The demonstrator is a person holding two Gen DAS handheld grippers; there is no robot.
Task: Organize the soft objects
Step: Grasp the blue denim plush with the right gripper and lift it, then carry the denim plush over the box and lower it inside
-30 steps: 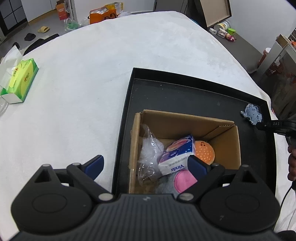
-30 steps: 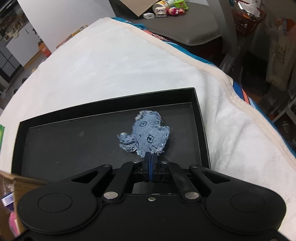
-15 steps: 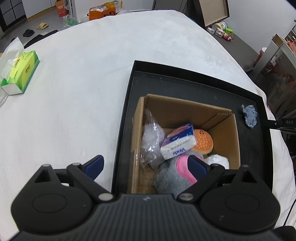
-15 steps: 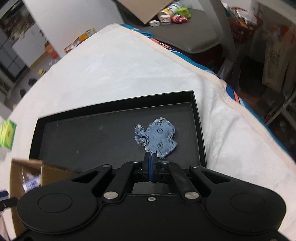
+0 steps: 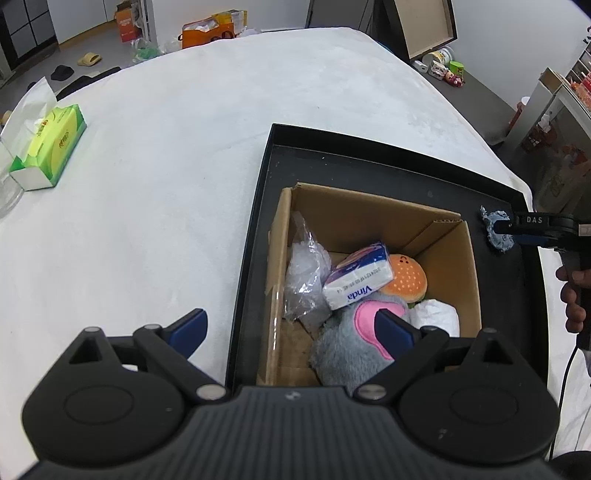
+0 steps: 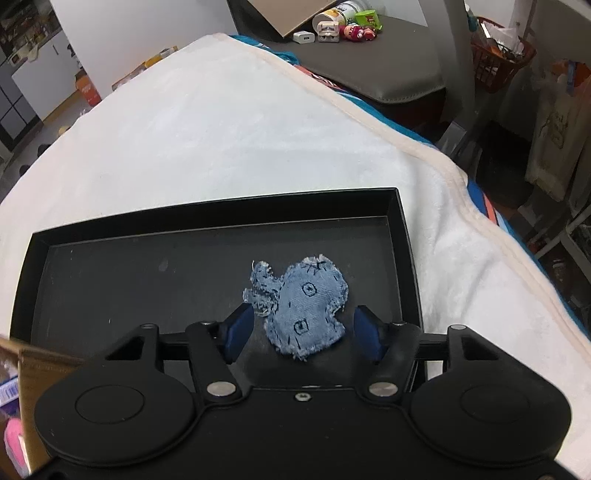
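A blue denim soft toy lies on the floor of the black tray near its right corner. My right gripper is open, its fingers on either side of the toy, apart from it. In the left wrist view the toy lies under that gripper. A cardboard box in the tray holds a Vinda tissue pack, an orange burger plush, a grey and pink plush, a clear bag and something white. My left gripper is open above the box's near left edge.
The tray sits on a white blanket over the table. A green tissue box stands at the far left beside a clear glass. The table's right edge drops off beside a grey bench with small toys.
My right gripper has opened and let go of the denim toy, which now lies flat in the tray. My left gripper has moved slightly forward over the box.
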